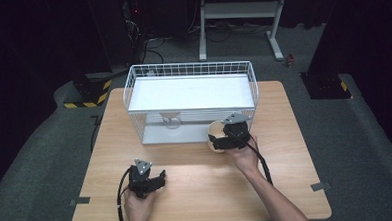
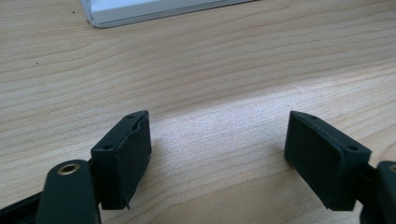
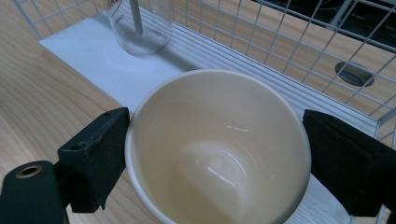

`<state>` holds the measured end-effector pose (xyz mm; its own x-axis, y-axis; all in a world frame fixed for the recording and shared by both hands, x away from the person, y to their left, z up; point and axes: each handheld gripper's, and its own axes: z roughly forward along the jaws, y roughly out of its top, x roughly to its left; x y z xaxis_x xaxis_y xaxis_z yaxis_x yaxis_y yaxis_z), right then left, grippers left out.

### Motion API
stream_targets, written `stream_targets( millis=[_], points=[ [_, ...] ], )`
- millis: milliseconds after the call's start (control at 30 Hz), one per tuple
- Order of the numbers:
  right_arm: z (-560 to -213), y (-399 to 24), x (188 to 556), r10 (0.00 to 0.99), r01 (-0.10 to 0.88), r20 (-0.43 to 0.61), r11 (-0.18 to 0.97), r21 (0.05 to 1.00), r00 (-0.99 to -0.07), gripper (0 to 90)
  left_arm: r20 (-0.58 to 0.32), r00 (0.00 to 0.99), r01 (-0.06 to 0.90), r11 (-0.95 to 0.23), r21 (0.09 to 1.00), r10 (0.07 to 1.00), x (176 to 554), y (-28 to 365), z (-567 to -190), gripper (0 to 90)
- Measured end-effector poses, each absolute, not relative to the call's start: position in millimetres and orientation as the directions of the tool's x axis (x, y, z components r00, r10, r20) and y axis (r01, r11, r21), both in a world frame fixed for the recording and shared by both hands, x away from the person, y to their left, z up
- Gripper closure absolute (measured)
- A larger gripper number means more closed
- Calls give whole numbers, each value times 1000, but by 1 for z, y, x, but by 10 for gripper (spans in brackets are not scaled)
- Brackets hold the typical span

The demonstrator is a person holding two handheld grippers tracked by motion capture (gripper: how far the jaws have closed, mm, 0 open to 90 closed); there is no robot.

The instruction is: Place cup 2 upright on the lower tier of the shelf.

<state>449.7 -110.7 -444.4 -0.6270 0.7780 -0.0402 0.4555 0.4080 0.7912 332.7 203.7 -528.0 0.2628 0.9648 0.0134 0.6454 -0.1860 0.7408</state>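
A cream cup (image 3: 219, 154) lies tipped with its mouth toward the camera in the right gripper view, and my right gripper (image 3: 215, 161) is shut on it, one black pad pressing each side of the rim. In the high view the cup (image 1: 214, 130) and right gripper (image 1: 221, 138) hang just in front of the right end of the white wire basket (image 1: 189, 66). My left gripper (image 1: 158, 180) rests low over the near-left part of the wooden table (image 1: 197, 185). Its jaws stand open with nothing but bare wood between them (image 2: 217, 154).
Inside the basket, a clear glass beaker (image 3: 140, 23) stands on the white floor panel (image 3: 93, 51) near the front wire wall (image 3: 280, 51); in the high view the beaker (image 1: 172, 119) is left of the cup. A metal stand (image 1: 239, 11) is on the floor beyond the table.
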Motion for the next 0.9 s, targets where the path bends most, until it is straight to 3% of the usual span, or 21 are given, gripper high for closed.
stream_targets(
  millis=[567,900],
  points=[
    [-447,-106,466,796,461,-20,370,806,-605,106,13,263,645,-186,741,965,333,203,-528,233],
    [-451,-104,468,793,433,-59,392,811,-606,101,13,268,644,-189,741,963,332,203,-528,235]
  ],
)
